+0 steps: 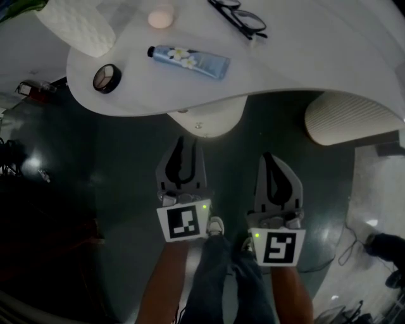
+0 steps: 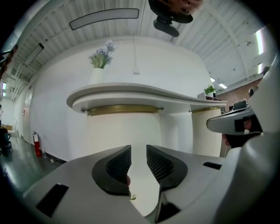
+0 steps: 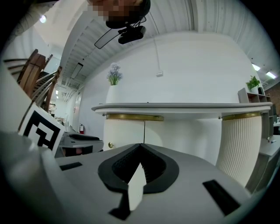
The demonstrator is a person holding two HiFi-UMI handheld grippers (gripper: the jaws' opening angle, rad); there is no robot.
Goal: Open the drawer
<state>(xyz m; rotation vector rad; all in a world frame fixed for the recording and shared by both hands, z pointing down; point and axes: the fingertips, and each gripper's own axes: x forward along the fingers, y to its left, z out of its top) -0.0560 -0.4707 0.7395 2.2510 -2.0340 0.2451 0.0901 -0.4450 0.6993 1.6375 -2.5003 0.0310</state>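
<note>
Drawer (image 1: 214, 121) position: we find it in the rounded white pedestal directly under the overhanging top of the bench (image 1: 304, 57), front flush and shut. Its small brass knob (image 1: 198, 126) faces us just below the bench edge. A gold band runs round the pedestal where it meets the top, as the left gripper view shows. Left tool (image 1: 188, 144): released, jaws standing apart with nothing pressed between the ribbed pads. It is held low and roughly level and aimed at the drawer front. In its own view the knob shows low down in the gap between the jaws, while the head view puts the tips just short of the knob, not touching it. Right tool (image 1: 270, 158): clenched, jaw tips meeting and nothing caught between them. It is held beside the left tool, a little further back from the pedestal, and its view takes in the same drawer front with the knob off to the left. On the bench top we note a pair of dark-framed glasses (image 1: 239, 16), a pale blue tube (image 1: 188, 61) printed with white flowers, a small dark round tin (image 1: 107, 78) near the left edge, and a pink egg-shaped item (image 1: 161, 17). All four lie well apart from both tools. A second, ribbed white pedestal (image 1: 351, 120) stands under the bench to the right. Both gripper views show a white vase of pale flowers (image 2: 99, 65) on the top. The floor (image 1: 95, 177) is dark and glossy, and our legs and shoes show at the lower edge of the head view.
</note>
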